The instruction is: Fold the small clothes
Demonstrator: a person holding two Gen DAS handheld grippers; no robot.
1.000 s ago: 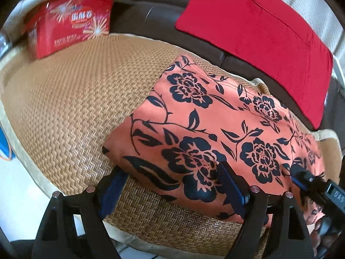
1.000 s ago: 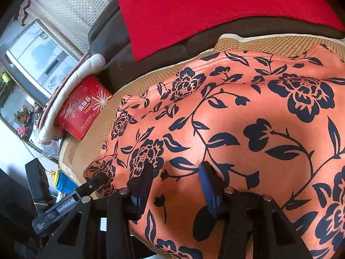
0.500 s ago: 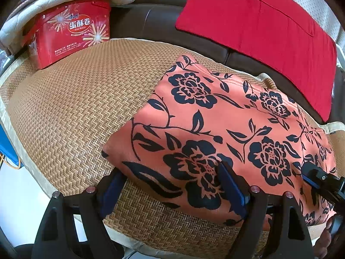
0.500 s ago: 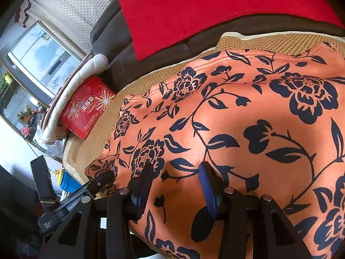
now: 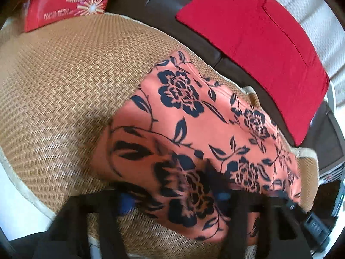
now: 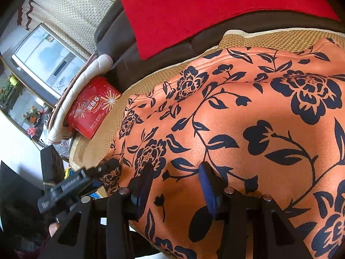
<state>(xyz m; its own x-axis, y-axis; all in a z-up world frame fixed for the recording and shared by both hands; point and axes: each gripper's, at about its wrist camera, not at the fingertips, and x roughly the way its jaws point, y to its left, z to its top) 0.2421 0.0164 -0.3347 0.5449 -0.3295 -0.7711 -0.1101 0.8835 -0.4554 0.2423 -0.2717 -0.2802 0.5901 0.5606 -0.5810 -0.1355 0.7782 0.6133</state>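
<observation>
One orange floral garment (image 5: 194, 129) lies on the woven mat (image 5: 64, 75), its near hem between both sets of jaws. The left gripper (image 5: 172, 198) is blurred, so I cannot tell its grip; the right gripper (image 6: 175, 185) is spread over the cloth, unclenched. Likely grasping for a fold: next, pinch and lift evenly. Beyond: one red box (image 5: 66, 0), one red cushion (image 5: 258, 43).

A home living room: dark leather sofa (image 5: 163, 6) with woven rattan seat mat (image 5: 64, 82), red cushion (image 5: 254, 43), red snack tin (image 6: 92, 110), window (image 6: 43, 58) behind
</observation>
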